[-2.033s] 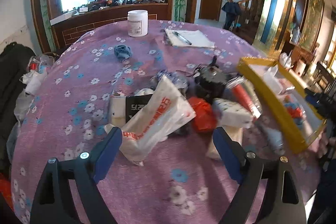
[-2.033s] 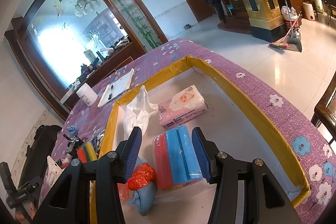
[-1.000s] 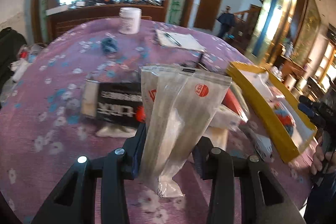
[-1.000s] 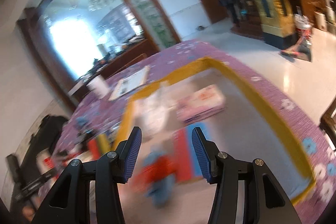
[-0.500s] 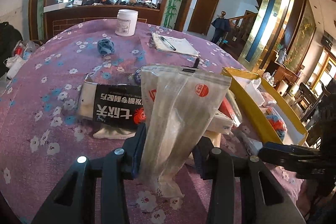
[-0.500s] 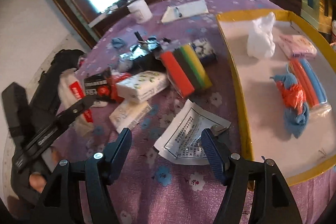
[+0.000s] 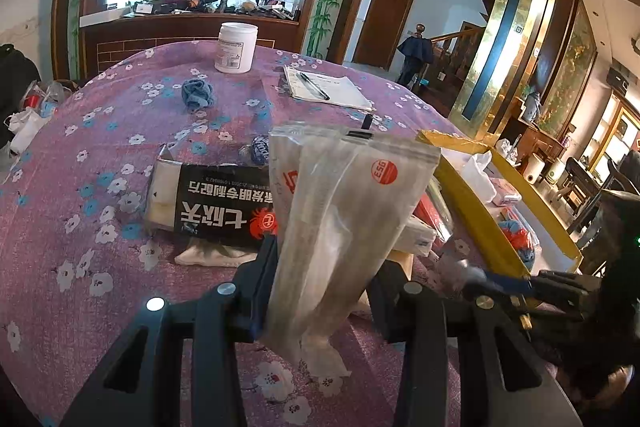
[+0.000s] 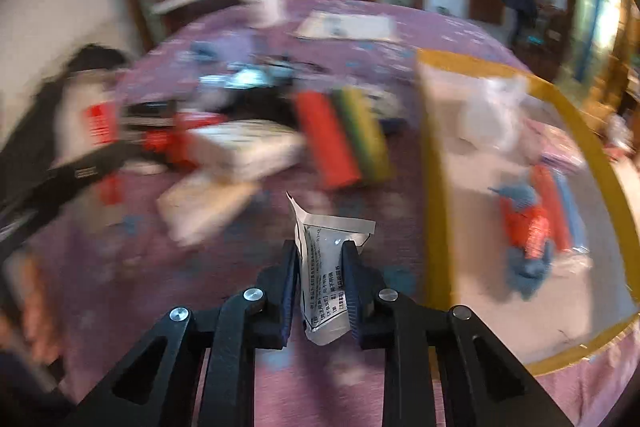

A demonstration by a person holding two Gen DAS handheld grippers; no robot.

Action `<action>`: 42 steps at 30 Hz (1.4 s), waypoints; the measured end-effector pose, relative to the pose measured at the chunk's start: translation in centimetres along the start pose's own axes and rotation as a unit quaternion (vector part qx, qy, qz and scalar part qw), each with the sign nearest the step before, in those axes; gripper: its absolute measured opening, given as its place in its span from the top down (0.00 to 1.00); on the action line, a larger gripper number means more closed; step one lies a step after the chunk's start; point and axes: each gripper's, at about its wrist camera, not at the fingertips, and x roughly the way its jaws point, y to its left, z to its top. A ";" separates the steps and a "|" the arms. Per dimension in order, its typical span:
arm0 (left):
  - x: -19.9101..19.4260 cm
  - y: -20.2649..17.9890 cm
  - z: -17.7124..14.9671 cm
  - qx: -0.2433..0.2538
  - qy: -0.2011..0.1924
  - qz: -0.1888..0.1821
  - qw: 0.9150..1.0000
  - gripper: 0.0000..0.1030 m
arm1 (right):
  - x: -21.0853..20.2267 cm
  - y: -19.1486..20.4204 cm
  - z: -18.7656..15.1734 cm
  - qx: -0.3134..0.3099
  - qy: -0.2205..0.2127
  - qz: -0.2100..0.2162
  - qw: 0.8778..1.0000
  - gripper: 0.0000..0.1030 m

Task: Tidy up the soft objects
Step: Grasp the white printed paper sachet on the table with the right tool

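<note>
My left gripper (image 7: 326,267) is shut on a clear plastic pouch (image 7: 344,211) with a red round logo, held upright above the purple flowered tablecloth (image 7: 100,155). My right gripper (image 8: 320,267) is shut on a small white printed packet (image 8: 322,291) just left of the yellow-rimmed tray (image 8: 436,187); the right wrist view is blurred. The tray holds a blue and red cloth bundle (image 8: 524,223), a pack of red and blue sponges (image 8: 558,195) and a white bag (image 8: 492,111). The left wrist view shows the right gripper (image 7: 480,283) low beside the tray (image 7: 472,203).
On the cloth lie a black packet with white characters (image 7: 224,211), a rainbow sponge pack (image 8: 348,135), a tissue pack (image 8: 248,147), a blue rag (image 7: 197,93), a white jar (image 7: 237,47) and a notepad with a pen (image 7: 328,91). Bags sit past the table's left edge.
My left gripper closed on the clear pouch and lifted it off the table. My right gripper swung left out of the tray, opened wide over the white packet, then shut on it.
</note>
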 end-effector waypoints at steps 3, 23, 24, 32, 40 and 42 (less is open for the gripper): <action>0.1 0.1 0.0 -0.001 0.002 0.001 1.000 0.61 | 0.3 3.1 -1.1 -0.083 0.008 0.009 0.997 0.71; 0.5 0.4 0.1 -0.003 0.010 -0.001 1.000 0.61 | 2.0 1.6 -1.6 -0.035 0.045 0.053 0.997 0.66; 0.5 0.3 0.1 -0.003 0.010 -0.001 1.000 0.61 | 1.7 1.6 -1.5 -0.041 0.038 0.044 0.997 0.74; 0.2 0.3 -0.1 -0.001 0.000 -0.004 1.000 0.61 | -1.6 1.2 1.0 -0.039 -0.047 0.053 0.997 0.75; 0.2 0.5 0.0 -0.008 0.002 0.000 1.000 0.61 | -1.2 1.0 6.2 -0.051 -0.101 0.039 0.993 0.75; 0.2 0.6 0.0 -0.009 0.002 0.001 1.000 0.61 | -0.3 0.8 6.9 -0.045 -0.105 0.047 0.992 0.75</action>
